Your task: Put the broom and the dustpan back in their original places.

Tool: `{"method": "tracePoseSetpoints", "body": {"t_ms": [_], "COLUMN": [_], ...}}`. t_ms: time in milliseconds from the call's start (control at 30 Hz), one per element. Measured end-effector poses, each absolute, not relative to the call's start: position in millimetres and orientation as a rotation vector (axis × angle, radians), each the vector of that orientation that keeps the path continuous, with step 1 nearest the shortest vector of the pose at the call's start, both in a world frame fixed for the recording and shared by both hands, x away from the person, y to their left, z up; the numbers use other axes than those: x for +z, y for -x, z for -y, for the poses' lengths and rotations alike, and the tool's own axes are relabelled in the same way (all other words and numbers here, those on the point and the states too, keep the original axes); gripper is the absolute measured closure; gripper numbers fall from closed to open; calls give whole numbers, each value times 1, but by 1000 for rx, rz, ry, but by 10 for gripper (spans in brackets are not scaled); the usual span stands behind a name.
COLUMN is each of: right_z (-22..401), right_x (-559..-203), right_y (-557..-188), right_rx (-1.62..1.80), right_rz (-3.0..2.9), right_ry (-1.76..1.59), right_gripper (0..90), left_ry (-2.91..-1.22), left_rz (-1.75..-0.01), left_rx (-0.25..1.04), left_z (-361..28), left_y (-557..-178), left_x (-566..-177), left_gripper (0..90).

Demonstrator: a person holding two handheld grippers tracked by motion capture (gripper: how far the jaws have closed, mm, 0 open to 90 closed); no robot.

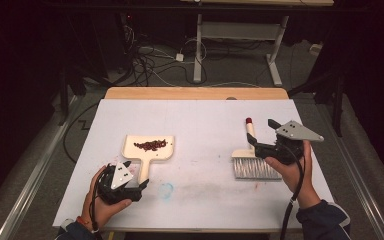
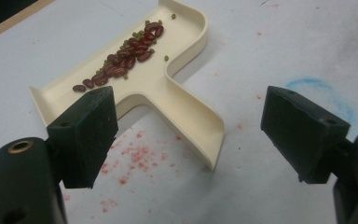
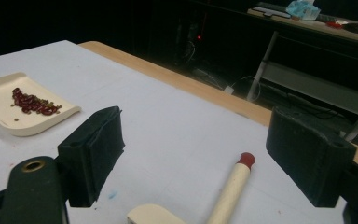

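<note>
High view: the left gripper (image 1: 130, 176) sits at the handle of a cream dustpan (image 1: 148, 148) holding red beans (image 1: 150, 145); the right gripper (image 1: 261, 134) hovers over a hand brush (image 1: 251, 159).

Left gripper view: jaws spread wide, flanking the dustpan handle (image 2: 191, 126) without touching it.

Right gripper view: jaws spread, the brush handle (image 3: 230, 189) lying between them on the table (image 3: 168, 126).

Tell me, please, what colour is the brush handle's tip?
Red tip, clearest in the right gripper view.

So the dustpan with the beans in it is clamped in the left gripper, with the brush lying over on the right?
Not clamped: in the left gripper view the left gripper stands open, its jaws either side of the dustpan handle without touching. The beans and brush are as you say.
</note>
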State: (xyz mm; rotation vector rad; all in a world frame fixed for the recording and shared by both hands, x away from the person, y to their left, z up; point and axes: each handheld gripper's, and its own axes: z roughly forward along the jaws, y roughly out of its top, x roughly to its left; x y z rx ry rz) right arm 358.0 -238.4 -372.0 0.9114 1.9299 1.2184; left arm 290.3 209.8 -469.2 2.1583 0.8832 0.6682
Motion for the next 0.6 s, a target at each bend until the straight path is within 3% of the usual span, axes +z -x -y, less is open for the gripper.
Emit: {"method": "tracePoseSetpoints", "body": {"t_ms": [600], "right_z": [244], "right_x": [-379], "right_y": [-341], "right_rx": [1204], "right_rz": [-1954], "right_ry": [-840], "right_gripper": [190], "left_ry": [-2179], "left_rz": [-860], "left_rx": [679], "left_z": [-208], "left_y": [-291], "left_x": [-470], "left_gripper": [181]}}
